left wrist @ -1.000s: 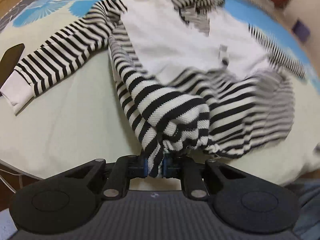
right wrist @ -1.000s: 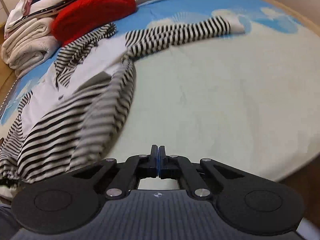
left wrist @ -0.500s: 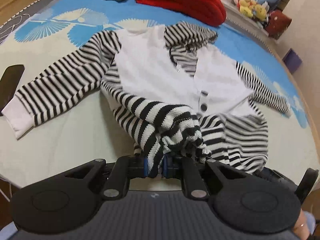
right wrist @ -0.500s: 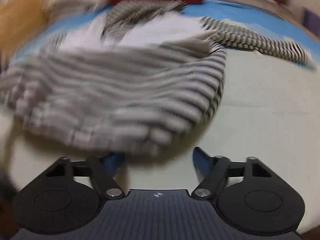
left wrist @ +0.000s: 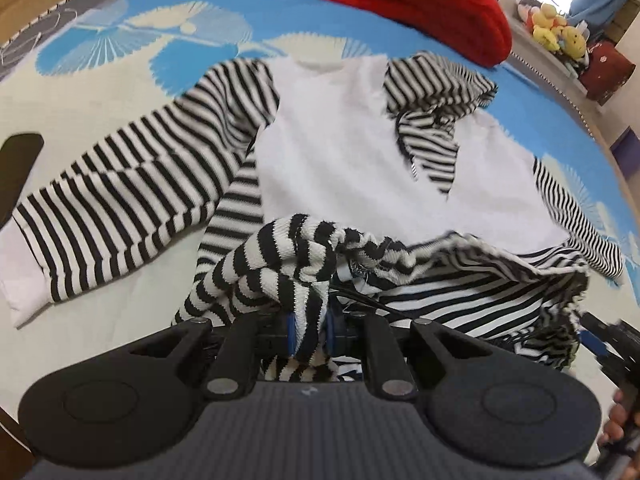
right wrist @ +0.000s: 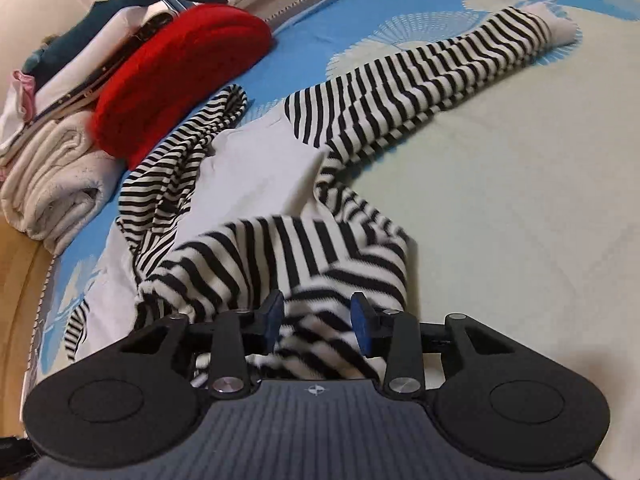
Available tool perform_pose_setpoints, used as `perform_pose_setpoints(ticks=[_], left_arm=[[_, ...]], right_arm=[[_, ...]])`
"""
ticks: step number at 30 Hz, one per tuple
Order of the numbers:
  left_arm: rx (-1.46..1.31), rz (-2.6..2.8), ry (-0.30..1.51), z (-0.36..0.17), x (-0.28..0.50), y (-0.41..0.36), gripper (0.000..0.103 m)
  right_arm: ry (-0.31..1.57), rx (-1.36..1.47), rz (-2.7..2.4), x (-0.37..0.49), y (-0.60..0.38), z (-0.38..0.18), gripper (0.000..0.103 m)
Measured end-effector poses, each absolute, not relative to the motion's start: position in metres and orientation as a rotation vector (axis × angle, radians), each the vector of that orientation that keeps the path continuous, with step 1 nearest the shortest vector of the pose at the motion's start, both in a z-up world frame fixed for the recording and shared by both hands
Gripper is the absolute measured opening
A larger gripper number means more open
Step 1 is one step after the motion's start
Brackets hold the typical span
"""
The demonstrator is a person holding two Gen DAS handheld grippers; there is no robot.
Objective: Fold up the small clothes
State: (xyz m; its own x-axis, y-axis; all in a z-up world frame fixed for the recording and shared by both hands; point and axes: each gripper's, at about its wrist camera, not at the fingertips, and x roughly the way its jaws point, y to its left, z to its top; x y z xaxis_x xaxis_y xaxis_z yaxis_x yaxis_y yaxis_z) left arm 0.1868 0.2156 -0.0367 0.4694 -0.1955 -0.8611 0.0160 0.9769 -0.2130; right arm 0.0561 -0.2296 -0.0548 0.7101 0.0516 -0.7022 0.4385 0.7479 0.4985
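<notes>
A small hooded top (left wrist: 352,152), white at the chest with black-and-white striped sleeves, hood and lower part, lies spread face up on the bed. My left gripper (left wrist: 310,330) is shut on a bunched corner of the striped hem, lifted over the garment's lower left. In the right wrist view my right gripper (right wrist: 319,318) hangs over the hem's other corner (right wrist: 312,272). Its jaws stand apart, with striped fabric lying between the blue pads (right wrist: 362,320) and not pinched. One sleeve (right wrist: 432,76) stretches away to the upper right.
A red knit bundle (left wrist: 420,4) and folded white bedding (right wrist: 52,176) lie beyond the hood. Soft toys (left wrist: 552,28) sit on a ledge at the back right. The pale green and blue bedspread (right wrist: 520,200) spreads to the right. A dark object (left wrist: 18,164) pokes in at the left edge.
My left gripper has carried the hem corner up toward the chest, and the lower part now bunches. My right gripper went from shut to apart and swung over onto the striped hem.
</notes>
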Motion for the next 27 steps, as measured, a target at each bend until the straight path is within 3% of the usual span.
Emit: perform_pose_setpoints(ticks=[3, 9, 11, 12, 13, 14, 20, 26, 27], left_arm=[[-0.203, -0.129, 1.087, -0.045, 0.186, 0.222, 0.014], [-0.192, -0.150, 1.081, -0.046, 0.179, 0.224, 0.015], [-0.171, -0.154, 1.083, -0.046, 0.176, 0.221, 0.015], [-0.147, -0.157, 1.091, -0.047, 0.173, 0.219, 0.015], [-0.124, -0.158, 1.099, -0.048, 0.169, 0.217, 0.016], [-0.094, -0.162, 1.103, -0.047, 0.164, 0.215, 0.016], [-0.012, -0.280, 1.069, -0.025, 0.098, 0.221, 0.016], [0.116, -0.382, 1.014, -0.012, 0.027, 0.210, 0.016], [0.137, -0.390, 1.019, -0.017, 0.022, 0.207, 0.023]], right_arm=[[0.702, 0.658, -0.230, 0.036, -0.219, -0.044, 0.056], [0.741, 0.240, -0.076, 0.052, -0.153, -0.045, 0.074], [0.743, 0.063, -0.085, 0.062, -0.132, -0.055, 0.073], [0.731, -0.027, -0.090, 0.066, -0.123, -0.061, 0.060], [0.737, -0.119, -0.101, 0.071, -0.116, -0.066, 0.039], [0.762, -0.165, -0.108, 0.074, -0.115, -0.067, 0.009], [0.824, 0.145, -0.077, 0.001, -0.168, 0.000, 0.009], [0.800, 0.212, -0.044, -0.096, -0.187, 0.043, 0.008], [0.801, 0.200, -0.055, -0.104, -0.186, 0.040, 0.008]])
